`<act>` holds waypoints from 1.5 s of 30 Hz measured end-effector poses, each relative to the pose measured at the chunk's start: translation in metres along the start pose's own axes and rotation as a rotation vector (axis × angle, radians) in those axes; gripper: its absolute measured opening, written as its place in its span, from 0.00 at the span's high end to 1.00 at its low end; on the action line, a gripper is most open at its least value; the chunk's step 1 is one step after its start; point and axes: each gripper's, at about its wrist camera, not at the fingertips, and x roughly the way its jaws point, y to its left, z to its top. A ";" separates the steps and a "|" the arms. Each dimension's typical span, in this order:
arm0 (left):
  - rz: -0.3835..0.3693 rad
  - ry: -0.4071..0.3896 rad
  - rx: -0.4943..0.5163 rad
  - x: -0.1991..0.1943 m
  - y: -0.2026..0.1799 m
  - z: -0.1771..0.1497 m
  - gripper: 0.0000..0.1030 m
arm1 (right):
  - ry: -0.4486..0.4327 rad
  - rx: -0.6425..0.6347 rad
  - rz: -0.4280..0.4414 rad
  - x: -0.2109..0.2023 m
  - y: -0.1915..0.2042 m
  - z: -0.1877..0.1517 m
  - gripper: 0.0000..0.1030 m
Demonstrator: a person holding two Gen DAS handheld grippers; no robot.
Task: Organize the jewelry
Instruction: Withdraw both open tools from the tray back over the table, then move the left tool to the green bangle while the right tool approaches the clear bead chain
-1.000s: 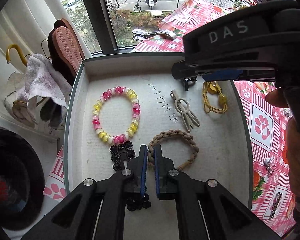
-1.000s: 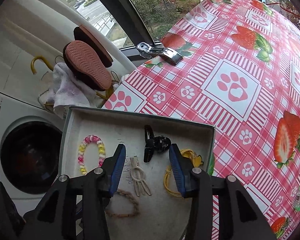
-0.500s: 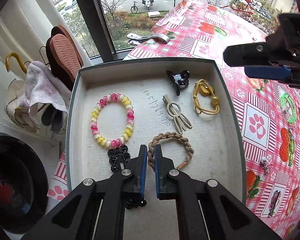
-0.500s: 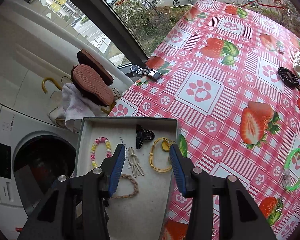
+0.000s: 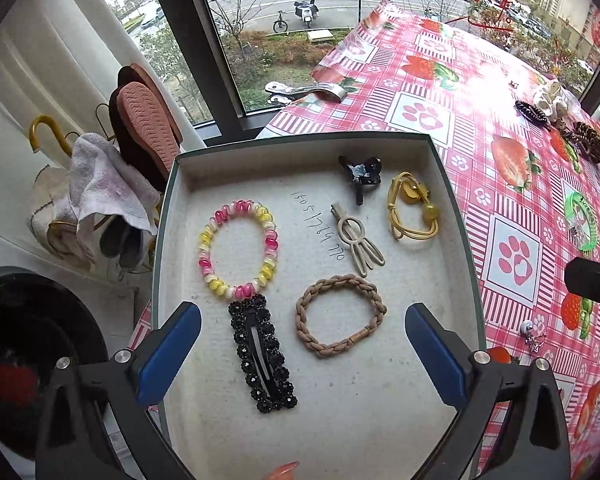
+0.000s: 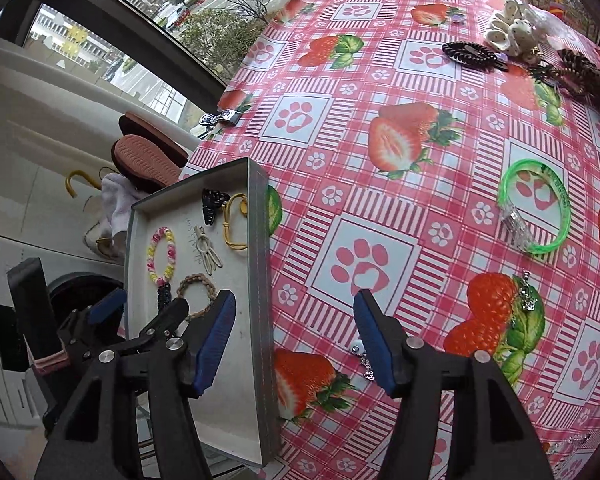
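The left gripper (image 5: 302,354) hangs over the tray (image 5: 168,216), jaws wide apart and empty, the black beaded clip (image 5: 262,354) lying between them. The right gripper (image 6: 294,344), jaws likewise spread, hovers over the desk (image 6: 380,184). A small silvery charm (image 6: 365,362), perhaps an earring, sits half hidden by its right finger.

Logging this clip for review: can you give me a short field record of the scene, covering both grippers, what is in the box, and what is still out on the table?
left gripper: open, empty, over the box
right gripper: open, empty, over the tablecloth beside the box
box: grey, at the table corner
in box: beaded bracelet, black hair clip, braided hair tie, beige clip, yellow cord, black claw clip
on table: green bangle, white scrunchie, brown hair clip, small silver pieces
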 end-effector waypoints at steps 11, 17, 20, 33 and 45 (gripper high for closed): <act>-0.074 0.003 0.100 -0.027 -0.038 -0.001 0.00 | 0.003 0.150 -0.047 -0.024 -0.059 -0.049 0.12; -0.107 -0.020 0.216 -0.044 -0.088 -0.003 0.00 | -0.020 0.233 -0.132 -0.051 -0.100 -0.078 0.12; -0.132 -0.012 0.267 -0.046 -0.113 -0.005 0.00 | -0.030 0.289 -0.171 -0.064 -0.121 -0.094 0.12; -0.247 0.047 0.348 -0.041 -0.201 -0.001 0.00 | -0.067 0.522 -0.334 -0.101 -0.202 -0.160 0.12; -0.273 0.097 0.302 -0.009 -0.252 0.023 0.00 | -0.070 0.608 -0.358 -0.096 -0.235 -0.177 0.12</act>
